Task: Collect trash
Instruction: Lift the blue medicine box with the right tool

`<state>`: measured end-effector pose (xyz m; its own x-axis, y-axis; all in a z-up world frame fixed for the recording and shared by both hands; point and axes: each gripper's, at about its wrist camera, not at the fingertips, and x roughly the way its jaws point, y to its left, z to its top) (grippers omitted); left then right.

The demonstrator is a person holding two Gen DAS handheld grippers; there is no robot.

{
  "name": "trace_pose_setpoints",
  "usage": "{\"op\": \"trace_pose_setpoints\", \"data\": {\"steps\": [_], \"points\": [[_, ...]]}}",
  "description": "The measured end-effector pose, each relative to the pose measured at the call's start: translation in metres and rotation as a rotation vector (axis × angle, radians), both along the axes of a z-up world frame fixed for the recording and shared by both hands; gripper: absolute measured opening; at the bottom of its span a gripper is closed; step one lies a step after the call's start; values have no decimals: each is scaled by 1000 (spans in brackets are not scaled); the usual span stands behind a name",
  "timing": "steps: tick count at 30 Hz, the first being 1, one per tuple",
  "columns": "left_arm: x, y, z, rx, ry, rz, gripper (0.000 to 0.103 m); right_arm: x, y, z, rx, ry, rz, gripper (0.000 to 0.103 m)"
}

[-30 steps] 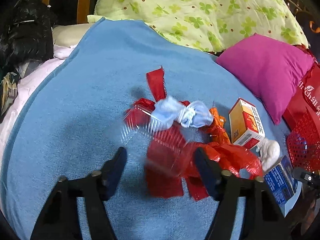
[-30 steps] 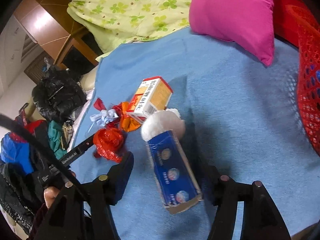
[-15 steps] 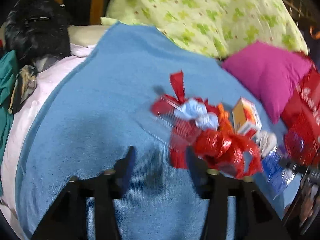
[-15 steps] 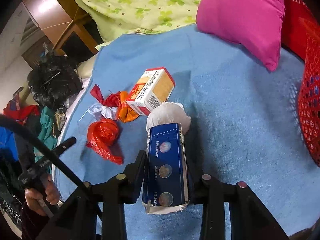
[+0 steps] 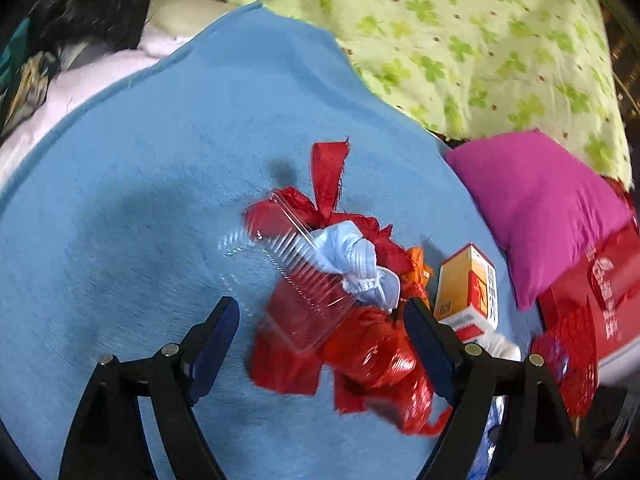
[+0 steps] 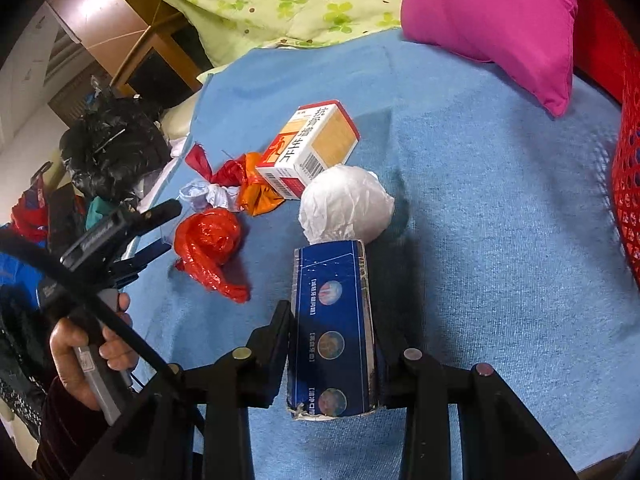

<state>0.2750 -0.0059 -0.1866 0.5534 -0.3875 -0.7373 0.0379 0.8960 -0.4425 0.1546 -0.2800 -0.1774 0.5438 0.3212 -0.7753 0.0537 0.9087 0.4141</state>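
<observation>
1. Right gripper (image 6: 332, 344): clamped on the near end of the blue box (image 6: 332, 320). The box's far end reaches toward the paper ball (image 6: 346, 204), and I cannot tell whether the box is lifted off the blue blanket (image 6: 500, 240).
2. Left gripper (image 5: 322, 326): jaws wide apart, straddling the near edge of the clear plastic tray (image 5: 296, 280) and the red plastic bag (image 5: 376, 356). It holds nothing.
3. Middle ground, all on the bed: blue-white wad (image 5: 356, 264), orange wrapper (image 6: 256, 192), yellow-and-red carton (image 6: 312, 148).
4. Far right: red mesh basket (image 6: 628, 184), probably the bin. No trash visible inside from here.
5. Beyond: pink pillow (image 6: 492, 12), green quilt (image 5: 460, 24).
6. Judgement: early stage. One item gripped, none shown deposited; tray, bag, wad, wrapper, carton and paper ball remain.
</observation>
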Motion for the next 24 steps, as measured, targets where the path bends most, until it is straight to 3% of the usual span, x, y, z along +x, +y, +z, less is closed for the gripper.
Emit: {"op": "trace_pose_setpoints", "data": {"steps": [7,10,11,14,18,24], "points": [[16,-6,-13,22,56,88,84,-2,3,-3,-13,0,18,37],[14,8,-13,-12,56,112,79,-1,2,-3,-12,-2,19,37],[13,13,-13,-26,59,110,74,-1,3,-2,-13,-3,18,37],[8,31,-14,-66,79,96,73,1,6,-1,-23,-8,28,37],[-7,56,-8,21,65,104,73,4,14,3,-46,-21,50,37],[-29,82,2,-5,26,65,67,5,25,10,-43,-40,77,37]]}}
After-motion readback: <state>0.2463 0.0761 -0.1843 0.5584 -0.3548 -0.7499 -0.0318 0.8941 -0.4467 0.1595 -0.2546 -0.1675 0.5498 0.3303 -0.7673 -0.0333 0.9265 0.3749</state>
